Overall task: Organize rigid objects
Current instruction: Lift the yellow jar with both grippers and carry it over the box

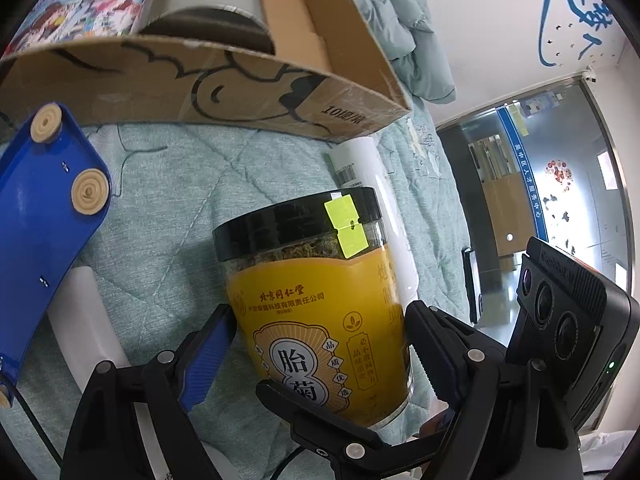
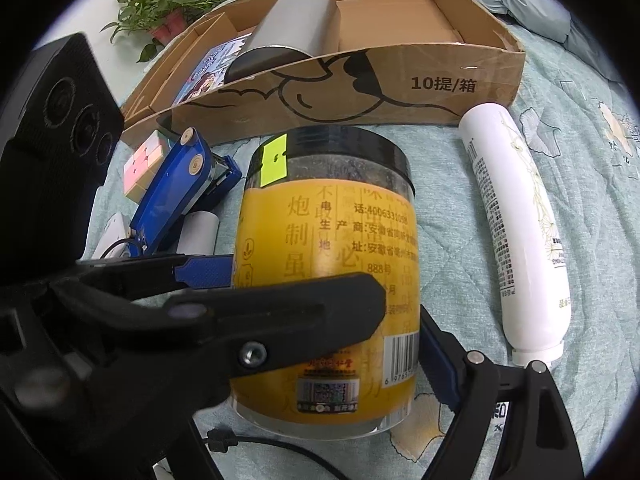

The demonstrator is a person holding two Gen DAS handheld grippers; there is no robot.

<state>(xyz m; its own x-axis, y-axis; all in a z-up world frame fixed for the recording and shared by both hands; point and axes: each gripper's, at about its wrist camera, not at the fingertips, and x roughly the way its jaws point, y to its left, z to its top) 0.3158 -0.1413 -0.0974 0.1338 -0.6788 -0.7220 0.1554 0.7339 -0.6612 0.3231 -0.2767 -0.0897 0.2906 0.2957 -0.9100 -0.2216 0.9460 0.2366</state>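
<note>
A yellow-labelled jar (image 1: 320, 312) with a black lid lies on the green quilt, lid toward the cardboard box (image 1: 248, 92). My left gripper (image 1: 320, 340) is shut on the jar, one finger on each side. In the right wrist view the jar (image 2: 340, 240) sits between my right gripper's (image 2: 328, 312) fingers, which also press on its sides; the left gripper's arm crosses in front of it. The box (image 2: 440, 80) holds a grey cylinder (image 2: 292, 28) and a colourful booklet (image 2: 212, 68).
A white bottle (image 2: 516, 232) lies right of the jar, below the box. A blue tape dispenser (image 2: 176, 192), a pastel cube (image 2: 142, 164) and a white roll (image 2: 198, 232) lie at the left. A potted plant (image 2: 168, 4) stands behind. A folded duvet (image 1: 400, 28) lies beyond.
</note>
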